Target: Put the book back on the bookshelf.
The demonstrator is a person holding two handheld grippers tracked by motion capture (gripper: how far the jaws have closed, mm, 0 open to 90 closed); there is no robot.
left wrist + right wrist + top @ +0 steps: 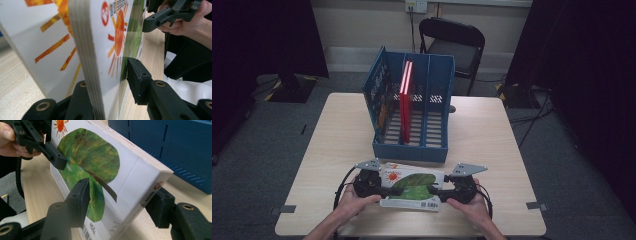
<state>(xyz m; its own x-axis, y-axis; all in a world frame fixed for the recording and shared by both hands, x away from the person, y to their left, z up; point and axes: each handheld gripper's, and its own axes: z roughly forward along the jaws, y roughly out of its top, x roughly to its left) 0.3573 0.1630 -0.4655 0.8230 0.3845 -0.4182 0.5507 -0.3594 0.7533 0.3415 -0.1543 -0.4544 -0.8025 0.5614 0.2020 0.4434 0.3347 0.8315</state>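
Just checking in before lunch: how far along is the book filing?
Done: a red book stands in the blue rack. In hand: the left claw and right claw grip the picture book's ends, low over the table. Left: lifting it and slotting it into the rack.

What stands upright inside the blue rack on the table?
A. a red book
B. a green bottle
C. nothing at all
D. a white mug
A: a thin red book stands on edge between the dividers of the blue rack, behind the picture book that both tongs are at.
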